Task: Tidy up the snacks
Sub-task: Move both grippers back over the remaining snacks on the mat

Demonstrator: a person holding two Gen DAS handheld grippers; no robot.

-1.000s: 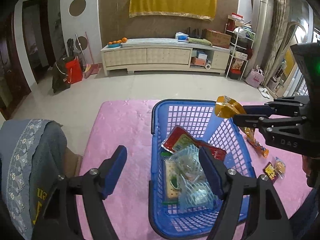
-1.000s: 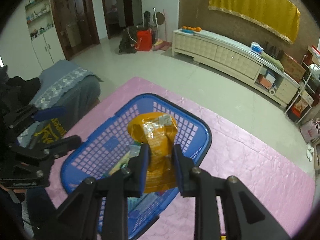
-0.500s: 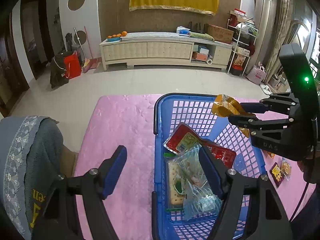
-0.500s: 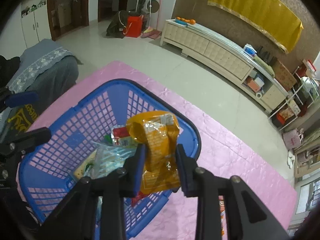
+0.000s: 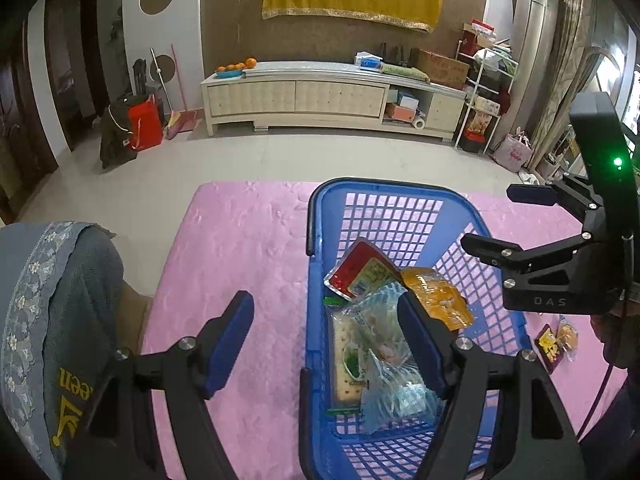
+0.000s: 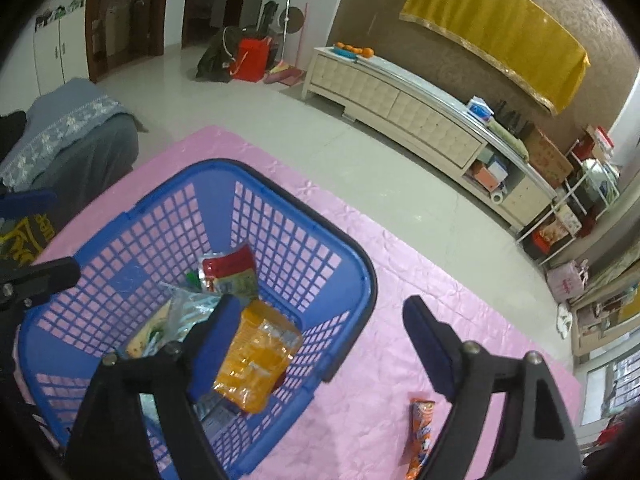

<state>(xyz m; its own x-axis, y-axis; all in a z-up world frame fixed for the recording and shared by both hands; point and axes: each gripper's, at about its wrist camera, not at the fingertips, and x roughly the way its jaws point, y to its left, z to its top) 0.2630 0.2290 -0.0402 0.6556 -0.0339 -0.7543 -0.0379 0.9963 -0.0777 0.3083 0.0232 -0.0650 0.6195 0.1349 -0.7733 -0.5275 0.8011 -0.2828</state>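
Observation:
A blue plastic basket (image 5: 392, 200) (image 6: 352, 256) stands on the pink table cover. In it lie an orange snack bag (image 5: 436, 300) (image 6: 256, 356), a red packet (image 5: 356, 270) (image 6: 228, 268) and clear-wrapped biscuit packs (image 5: 380, 352). My right gripper (image 6: 320, 324) (image 5: 496, 220) is open and empty above the basket's near-right corner, the orange bag lying below it. My left gripper (image 5: 324, 336) is open and empty, straddling the basket's left wall. An orange stick packet (image 6: 420, 436) lies on the cover outside the basket.
Two small snack packets (image 5: 558, 342) lie on the pink cover (image 5: 240, 264) right of the basket. A grey-blue cloth-covered seat (image 5: 48, 300) stands at the left. A long cream cabinet (image 5: 332, 96) stands across the tiled floor.
My right gripper opened and let go of the orange bag, which dropped into the basket onto the other snacks. The left gripper stayed open and nearly still.

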